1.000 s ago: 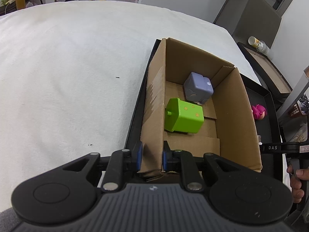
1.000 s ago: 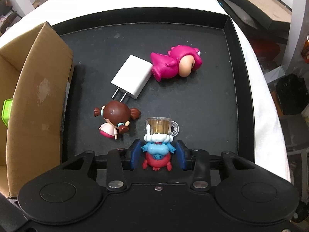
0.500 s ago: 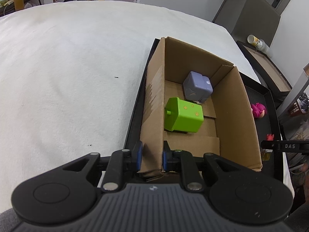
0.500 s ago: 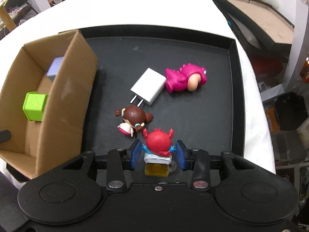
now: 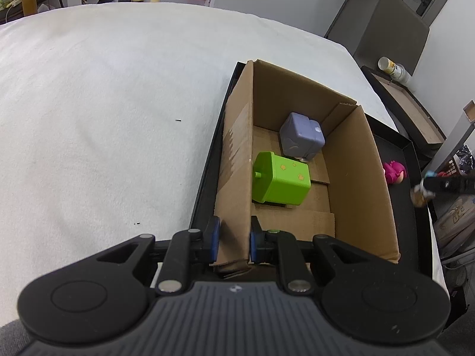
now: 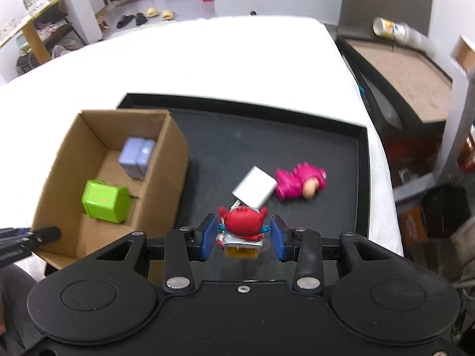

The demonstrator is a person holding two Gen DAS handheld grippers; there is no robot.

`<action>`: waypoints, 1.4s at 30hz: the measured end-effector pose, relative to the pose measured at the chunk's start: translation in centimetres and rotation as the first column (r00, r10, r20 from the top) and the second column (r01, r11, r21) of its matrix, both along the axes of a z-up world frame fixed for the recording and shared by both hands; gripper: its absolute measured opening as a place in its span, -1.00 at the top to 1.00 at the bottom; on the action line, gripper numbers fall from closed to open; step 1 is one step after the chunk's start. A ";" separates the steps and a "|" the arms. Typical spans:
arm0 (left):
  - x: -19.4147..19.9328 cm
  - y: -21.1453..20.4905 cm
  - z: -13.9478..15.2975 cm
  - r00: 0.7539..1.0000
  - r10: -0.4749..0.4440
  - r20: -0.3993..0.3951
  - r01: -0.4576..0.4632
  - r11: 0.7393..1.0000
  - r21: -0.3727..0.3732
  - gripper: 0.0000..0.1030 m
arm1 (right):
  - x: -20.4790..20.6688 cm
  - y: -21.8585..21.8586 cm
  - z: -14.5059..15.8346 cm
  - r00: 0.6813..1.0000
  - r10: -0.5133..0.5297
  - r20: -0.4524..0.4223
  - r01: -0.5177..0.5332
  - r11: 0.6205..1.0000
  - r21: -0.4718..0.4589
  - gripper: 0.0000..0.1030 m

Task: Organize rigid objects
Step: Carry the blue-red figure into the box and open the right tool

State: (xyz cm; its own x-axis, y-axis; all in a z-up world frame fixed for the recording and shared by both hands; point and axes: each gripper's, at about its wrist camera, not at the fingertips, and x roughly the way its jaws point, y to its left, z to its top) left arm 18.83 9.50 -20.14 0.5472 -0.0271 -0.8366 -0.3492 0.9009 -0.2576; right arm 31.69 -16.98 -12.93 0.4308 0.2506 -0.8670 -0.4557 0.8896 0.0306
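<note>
Since the earlier frame, right gripper [image 6: 242,237] has risen, its jaws pinching the red crab figurine [image 6: 242,227] above the black tray [image 6: 363,178]. Left gripper [image 5: 232,241] clamps the cardboard box [image 5: 356,160] wall, unmoved.

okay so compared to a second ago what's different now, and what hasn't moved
The right claw, shut on the red crab figure, has lifted it off the black tray; the figure turned over, mug end toward the camera. The brown-haired doll is now hidden. Unchanged: the left claw stays clamped on the cardboard box wall, and the green cube, purple cube, white charger and pink dinosaur lie as before.
</note>
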 end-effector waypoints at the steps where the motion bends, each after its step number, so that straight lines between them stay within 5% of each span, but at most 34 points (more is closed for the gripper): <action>1: 0.0 0.0 0.0 1.000 -0.001 0.001 0.001 1.000 0.000 0.66 | 0.0 0.3 0.4 1.000 0.008 0.008 -0.008 1.000 0.004 0.25; 20: -0.2 0.4 -0.2 1.000 -0.009 0.019 0.010 1.000 -0.028 0.66 | -1.7 7.6 3.7 0.991 0.112 0.070 -0.112 0.994 0.007 0.25; 42: -0.2 0.4 -0.3 1.000 -0.015 0.026 0.016 0.999 -0.035 0.66 | -2.7 15.8 0.4 0.985 0.170 -0.027 -0.170 0.985 0.007 0.25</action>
